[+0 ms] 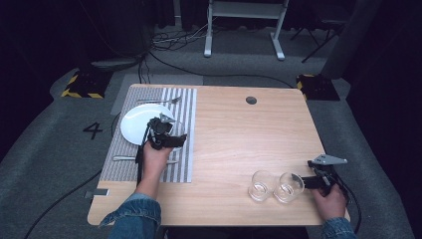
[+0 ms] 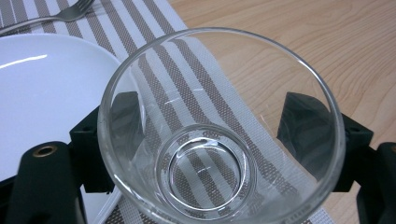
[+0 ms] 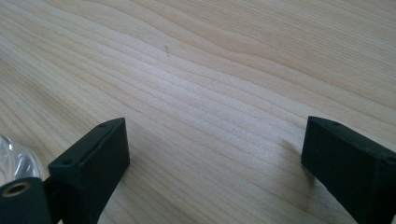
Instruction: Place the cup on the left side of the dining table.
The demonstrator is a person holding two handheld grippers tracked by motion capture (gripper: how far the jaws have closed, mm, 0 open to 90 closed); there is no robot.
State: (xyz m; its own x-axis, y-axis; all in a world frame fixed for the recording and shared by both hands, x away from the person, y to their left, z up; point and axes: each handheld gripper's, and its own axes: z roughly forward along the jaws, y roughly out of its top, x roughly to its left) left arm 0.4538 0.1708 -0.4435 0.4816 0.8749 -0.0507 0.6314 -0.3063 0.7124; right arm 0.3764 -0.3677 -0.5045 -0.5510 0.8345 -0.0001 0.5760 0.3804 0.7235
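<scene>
My left tongs (image 1: 171,141) are clamped on a clear glass (image 2: 219,126), one jaw on each side of its wall, so it hangs upright with its mouth toward the camera and its thick base pointing down at the striped placemat (image 2: 205,88). I grip it across the body rather than by the rim, which keeps it from tipping or slipping as I bring it low. It sits just beside the white plate (image 2: 46,88), off the plate's edge and over bare mat, which I judge to be the drinking-glass spot of a place setting; the fork (image 2: 70,13) lies beyond the plate, farther from my tongs. I cannot tell whether the base is touching the mat yet.

My right tongs (image 3: 212,154) stand wide apart with nothing between them, just bare bench (image 3: 224,70). In the high view they rest low at the near right corner, jaws aimed at the two glasses (image 1: 276,186) waiting side by side just ahead of them, the nearer one almost at the jaw tips. I read that as parking them ready for the next pick-up while my left hand finishes setting its glass down.
</scene>
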